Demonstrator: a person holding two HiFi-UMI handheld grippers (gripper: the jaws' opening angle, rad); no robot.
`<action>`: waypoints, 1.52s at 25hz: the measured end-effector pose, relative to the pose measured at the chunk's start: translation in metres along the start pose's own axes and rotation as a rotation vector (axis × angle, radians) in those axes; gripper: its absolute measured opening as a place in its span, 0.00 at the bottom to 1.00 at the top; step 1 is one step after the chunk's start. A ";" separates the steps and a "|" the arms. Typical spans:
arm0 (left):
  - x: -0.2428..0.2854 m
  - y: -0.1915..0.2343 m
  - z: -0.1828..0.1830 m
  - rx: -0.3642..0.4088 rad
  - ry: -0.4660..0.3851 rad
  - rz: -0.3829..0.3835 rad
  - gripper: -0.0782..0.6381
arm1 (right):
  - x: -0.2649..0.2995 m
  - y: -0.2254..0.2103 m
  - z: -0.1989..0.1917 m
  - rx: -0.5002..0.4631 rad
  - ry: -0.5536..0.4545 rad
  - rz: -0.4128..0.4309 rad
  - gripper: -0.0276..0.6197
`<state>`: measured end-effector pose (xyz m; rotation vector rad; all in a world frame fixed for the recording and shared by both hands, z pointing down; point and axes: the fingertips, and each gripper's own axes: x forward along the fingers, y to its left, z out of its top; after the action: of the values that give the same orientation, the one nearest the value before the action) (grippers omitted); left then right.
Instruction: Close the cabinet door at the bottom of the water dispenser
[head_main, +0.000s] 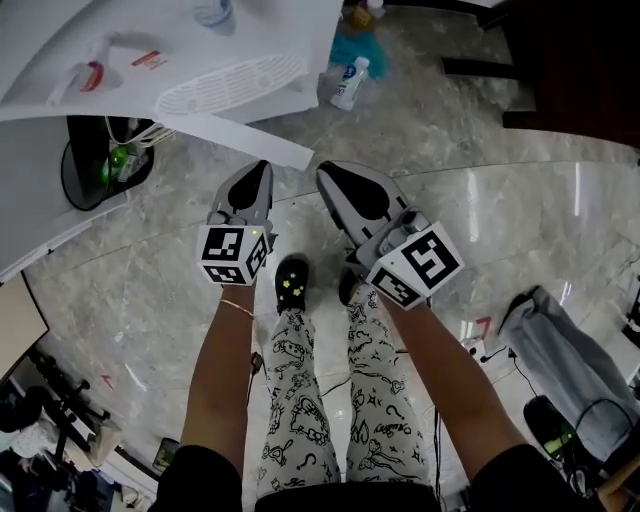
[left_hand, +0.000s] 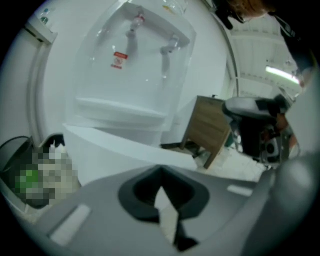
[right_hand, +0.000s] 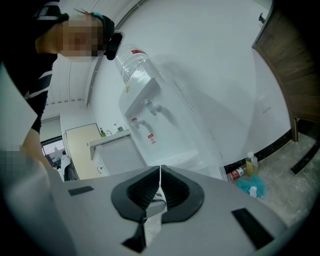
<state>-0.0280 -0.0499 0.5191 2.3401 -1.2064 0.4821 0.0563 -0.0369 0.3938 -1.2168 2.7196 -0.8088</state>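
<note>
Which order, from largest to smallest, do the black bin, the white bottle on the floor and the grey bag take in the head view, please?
1. grey bag
2. black bin, though the dispenser hides part of it
3. white bottle, clearly smallest

Ahead of both jaws and to their left: water dispenser (head_main: 120, 50), with cabinet door (head_main: 250, 138) swung out from its base, just beyond the tips of the left gripper (head_main: 262, 166). Right gripper (head_main: 326, 172) just beside the left, with a bottle (head_main: 350, 82) farther ahead of its jaws. Bin (head_main: 95, 170) well left of the left jaws; bag (head_main: 565, 350) far right, behind the right jaws.
</note>
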 end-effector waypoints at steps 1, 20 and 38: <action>0.007 -0.001 0.004 0.005 0.000 -0.004 0.11 | 0.002 -0.005 0.000 -0.022 0.013 0.009 0.07; 0.091 0.009 0.047 -0.086 -0.028 0.039 0.11 | 0.023 -0.073 0.015 -0.048 0.052 0.058 0.07; 0.096 -0.001 0.072 -0.103 -0.049 0.021 0.11 | 0.014 -0.094 0.040 -0.069 0.058 0.042 0.07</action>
<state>0.0331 -0.1524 0.5063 2.2660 -1.2486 0.3628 0.1208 -0.1165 0.4069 -1.1615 2.8321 -0.7633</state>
